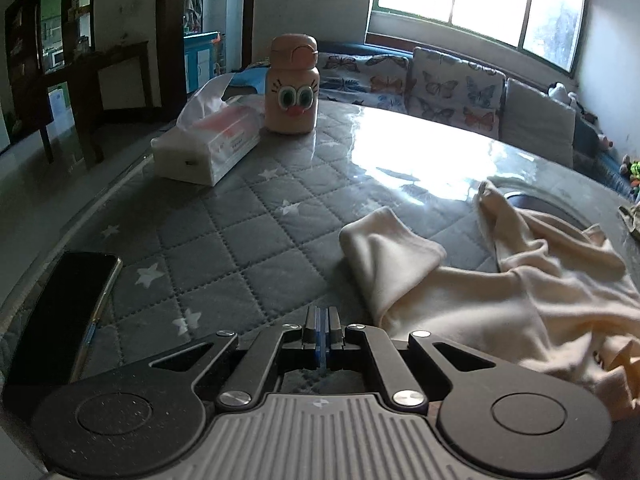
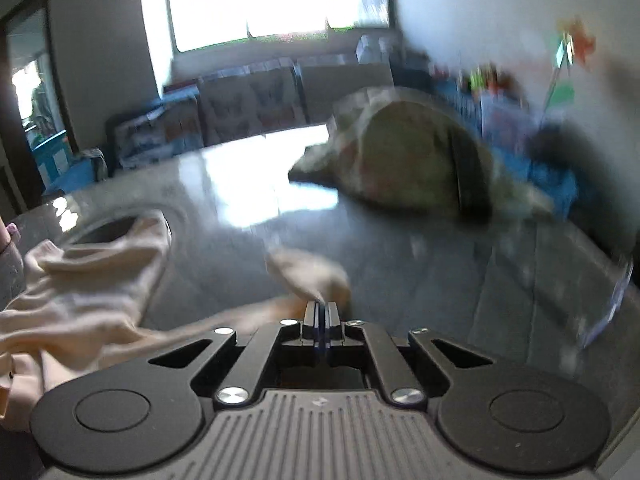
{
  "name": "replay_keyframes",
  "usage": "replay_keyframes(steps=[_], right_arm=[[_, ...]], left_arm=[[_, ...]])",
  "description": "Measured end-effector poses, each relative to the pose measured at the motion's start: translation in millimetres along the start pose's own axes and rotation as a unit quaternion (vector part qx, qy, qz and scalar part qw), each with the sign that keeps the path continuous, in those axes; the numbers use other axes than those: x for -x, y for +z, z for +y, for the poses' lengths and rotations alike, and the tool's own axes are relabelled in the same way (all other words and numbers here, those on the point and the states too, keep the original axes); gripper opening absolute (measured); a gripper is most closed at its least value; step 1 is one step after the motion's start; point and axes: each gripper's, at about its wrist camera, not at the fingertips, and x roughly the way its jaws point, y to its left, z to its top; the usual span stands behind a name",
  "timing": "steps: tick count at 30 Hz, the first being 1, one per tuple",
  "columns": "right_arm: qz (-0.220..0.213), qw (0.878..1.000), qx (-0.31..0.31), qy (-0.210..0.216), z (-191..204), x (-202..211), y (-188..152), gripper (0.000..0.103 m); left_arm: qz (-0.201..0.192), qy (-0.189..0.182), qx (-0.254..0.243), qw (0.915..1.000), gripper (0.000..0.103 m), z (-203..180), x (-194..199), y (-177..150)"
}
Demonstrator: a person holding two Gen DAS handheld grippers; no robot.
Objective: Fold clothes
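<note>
We see our left hand-held gripper with its black fingers pressed together and nothing between them, poised over the counter, whose grey quilted cover with white stars lies under a glossy clear sheet. Just to the right of this hand-held gripper lies the crumpled cream-coloured cloth garment, one folded sleeve end reaching forward and to the left of the rest. Ahead and to the left stand a white tissue box with a tissue sticking up and, touching or just beside it, a peach-coloured bottle with cartoon eyes. Close on the left lies a black smartphone, with a thin pen just beside its right edge.

Our right hand-held gripper also has its fingers pressed together; a blurred tip of the same cream garment sits right at the fingertips, but we cannot tell whether it is pinched. The bulk of the garment spreads to the left of this hand-held gripper. Ahead and to the right, well apart, lies a blurred heap of olive-green clothing on the counter.
</note>
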Motion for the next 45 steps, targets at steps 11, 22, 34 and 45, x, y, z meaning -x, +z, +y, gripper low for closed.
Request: replay_keyframes(steps=[11, 22, 34, 45], right_arm=[[0.006, 0.999, 0.045, -0.012, 12, -5, -4, 0.045], [-0.019, 0.993, 0.054, -0.107, -5, -23, 17, 0.054], [0.007, 1.000, 0.002, -0.003, -18, -24, 13, 0.048], [-0.029, 0.999, 0.006, -0.014, -20, -13, 16, 0.004]], left_arm=[[-0.005, -0.015, -0.034, 0.9993, 0.036, -31, -11, 13], [0.003, -0.015, -0.088, 0.9960, 0.051, -62, -42, 20], [-0.002, -0.026, -0.102, 0.9944, 0.047, -68, -47, 20], [-0.021, -0.028, -0.149, 0.9882, 0.046, -75, -45, 20]])
